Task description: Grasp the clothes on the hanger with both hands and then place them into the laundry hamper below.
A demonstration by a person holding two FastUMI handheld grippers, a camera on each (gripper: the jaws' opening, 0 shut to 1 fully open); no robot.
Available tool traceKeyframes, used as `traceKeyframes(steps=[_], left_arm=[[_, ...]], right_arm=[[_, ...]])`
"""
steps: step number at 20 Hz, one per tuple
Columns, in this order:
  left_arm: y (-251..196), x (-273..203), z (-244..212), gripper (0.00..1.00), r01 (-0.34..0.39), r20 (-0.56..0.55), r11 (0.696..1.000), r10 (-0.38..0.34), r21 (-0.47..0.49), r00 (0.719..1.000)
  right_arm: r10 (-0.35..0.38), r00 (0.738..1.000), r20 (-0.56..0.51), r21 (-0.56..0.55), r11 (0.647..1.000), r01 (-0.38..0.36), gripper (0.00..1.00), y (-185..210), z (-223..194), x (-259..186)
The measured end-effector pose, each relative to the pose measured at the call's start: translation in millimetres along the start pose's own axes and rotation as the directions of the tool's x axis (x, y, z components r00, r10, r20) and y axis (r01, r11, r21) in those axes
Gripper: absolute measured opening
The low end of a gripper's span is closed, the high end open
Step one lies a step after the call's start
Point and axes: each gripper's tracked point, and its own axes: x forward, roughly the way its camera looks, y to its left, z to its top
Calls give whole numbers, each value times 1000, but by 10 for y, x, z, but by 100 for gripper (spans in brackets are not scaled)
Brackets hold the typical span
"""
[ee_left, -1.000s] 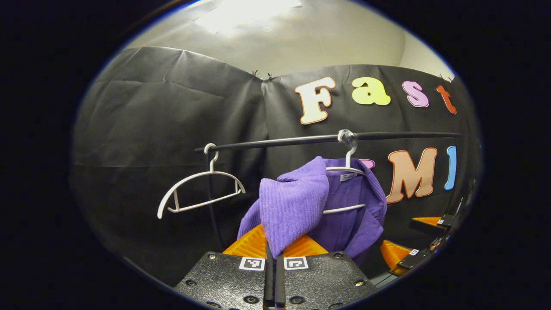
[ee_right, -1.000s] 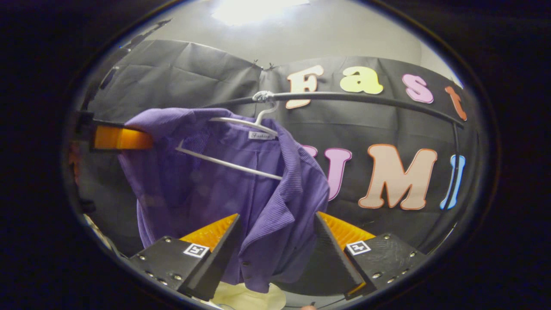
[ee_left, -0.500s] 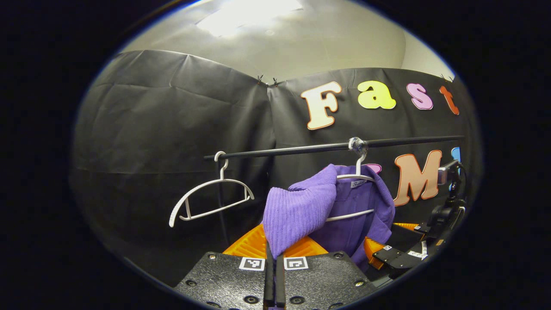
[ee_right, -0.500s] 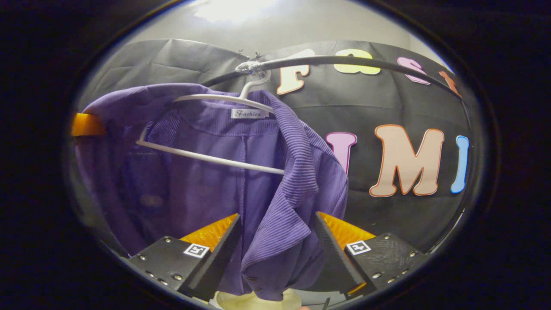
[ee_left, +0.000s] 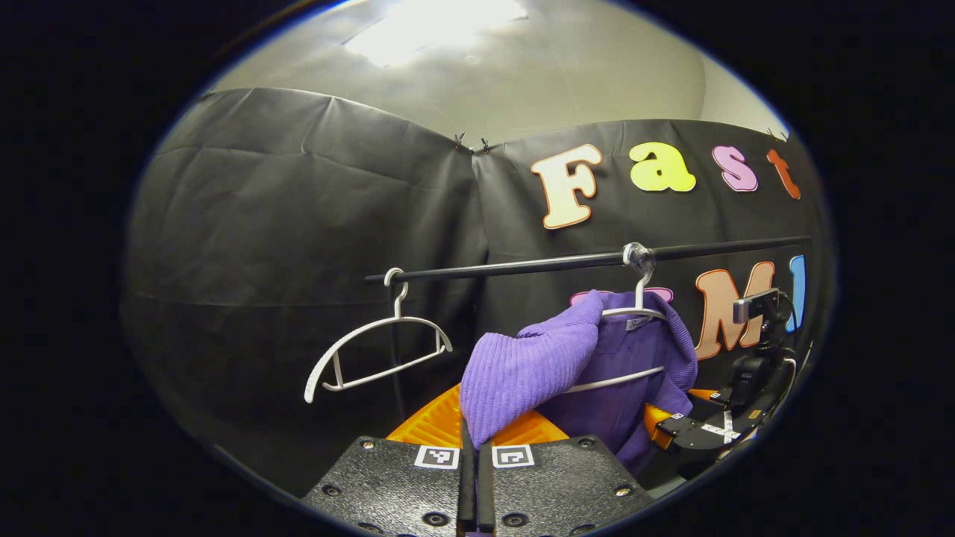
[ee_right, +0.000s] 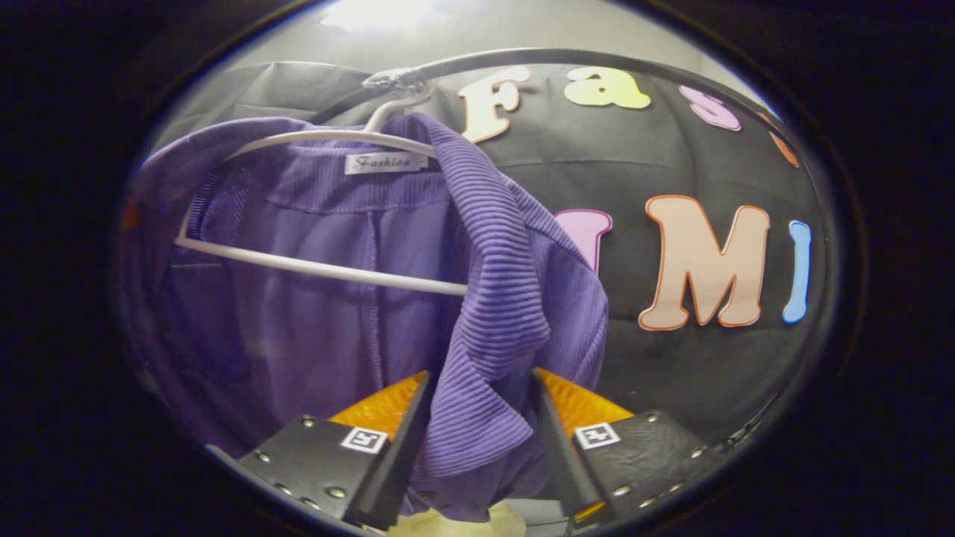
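In the left gripper view, the left gripper [ee_left: 475,455] had its two fingers pressed together on a fold of the purple jacket [ee_left: 522,369], pinching the ribbed cloth between them. The rest of the jacket hung on a white hanger [ee_left: 636,313] hooked over the black rail [ee_left: 522,265]. An empty white hanger [ee_left: 377,350] hung from the same rail, well apart to the left. Farther off at the right edge, the right gripper [ee_left: 671,425] sat beside the jacket's lower front.

In the right gripper view, the right gripper [ee_right: 477,440] stood partly open, its fingers [ee_right: 403,447] on either side of the jacket's front edge [ee_right: 485,328]; whether they touched the cloth could not be told. The jacket draped over its hanger [ee_right: 321,265], whose hook caught the rail [ee_right: 567,56] above. A pale object [ee_right: 440,522] showed below the hem, too little visible to identify.
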Motion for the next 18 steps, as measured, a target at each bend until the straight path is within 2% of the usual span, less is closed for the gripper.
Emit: traceKeyframes(steps=[4, 6, 7, 10, 11, 12, 17, 18], left_arm=[[24, 24, -16, 5, -2, 0, 1000, 2, -7, 1000], [40, 35, -23, 5, -5, -2, 1000, 5, -9, 1000], [39, 42, -24, 5, -6, -2, 1000, 6, -12, 1000], [76, 61, -35, 2, -15, -4, 1000, 14, -15, 1000], [94, 63, -18, 5, -21, -1, 1000, 21, -14, 1000], [119, 75, -10, 2, -28, 3, 1000, 28, -14, 1000], [279, 126, 91, 5, -71, 31, 997, 71, 1, 997], [309, 140, 125, 2, -79, 40, 997, 79, 9, 996]], right_arm=[[-49, 999, -22, 2, 999, 49, 24, -153, -14, 5], [-70, 997, -21, -7, 998, 70, 7, -230, 14, -33], [-82, 996, -19, -21, 996, 82, 13, -279, 33, -56], [-110, 994, -6, -43, 993, 109, 13, -413, 102, -107], [-123, 992, -4, -45, 991, 123, 13, -474, 120, -123], [-135, 991, -3, -47, 990, 134, 13, -537, 145, -132], [-182, 983, 26, -54, 982, 183, 13, -846, 318, -142], [-189, 981, 34, -54, 980, 190, 13, -897, 364, -132]])
